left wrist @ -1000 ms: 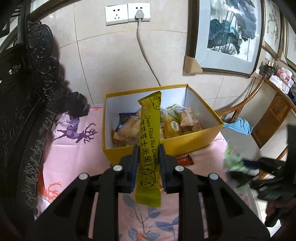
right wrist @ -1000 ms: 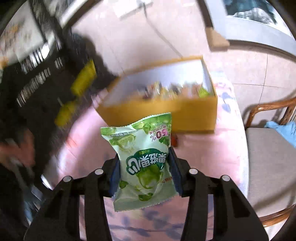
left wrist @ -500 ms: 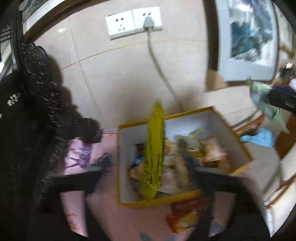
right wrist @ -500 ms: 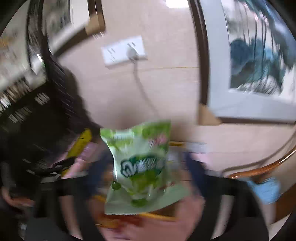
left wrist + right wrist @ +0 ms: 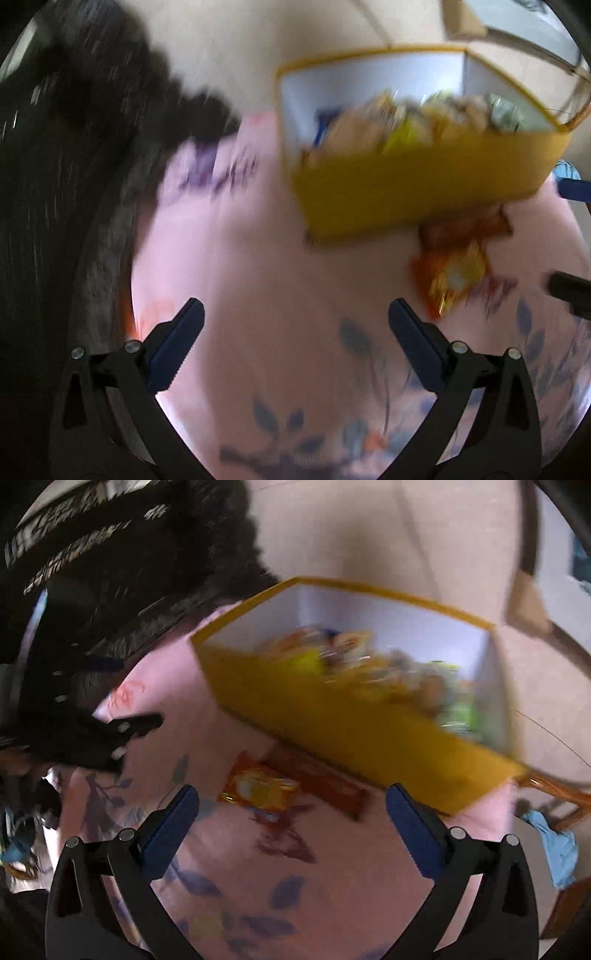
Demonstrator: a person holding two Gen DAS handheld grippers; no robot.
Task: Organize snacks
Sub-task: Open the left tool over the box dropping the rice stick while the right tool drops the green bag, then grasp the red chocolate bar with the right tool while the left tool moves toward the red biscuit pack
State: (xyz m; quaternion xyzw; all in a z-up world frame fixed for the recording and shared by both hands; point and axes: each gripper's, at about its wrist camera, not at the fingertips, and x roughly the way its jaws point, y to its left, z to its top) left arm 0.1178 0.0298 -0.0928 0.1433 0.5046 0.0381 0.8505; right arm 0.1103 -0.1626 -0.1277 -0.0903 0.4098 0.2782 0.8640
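Note:
A yellow box (image 5: 424, 192) with white inner walls holds several snack packets; it also shows in the right wrist view (image 5: 332, 716). An orange snack packet (image 5: 454, 273) and a brown-red bar (image 5: 469, 225) lie on the pink tablecloth in front of the box. In the right wrist view the orange packet (image 5: 258, 788) and the bar (image 5: 325, 786) lie just beyond my fingers. My left gripper (image 5: 295, 321) is open and empty above the cloth. My right gripper (image 5: 291, 805) is open and empty. Both views are blurred by motion.
Dark carved wooden furniture (image 5: 74, 147) stands at the left. The pink floral tablecloth (image 5: 258, 295) covers the table. A wooden chair with a blue cloth (image 5: 557, 842) is at the right. The other gripper (image 5: 110, 734) shows at the left of the right wrist view.
Both grippers have let go of their packets, the yellow bar and the green bag, and now stand open. Both have swung down toward the cloth in front of the box.

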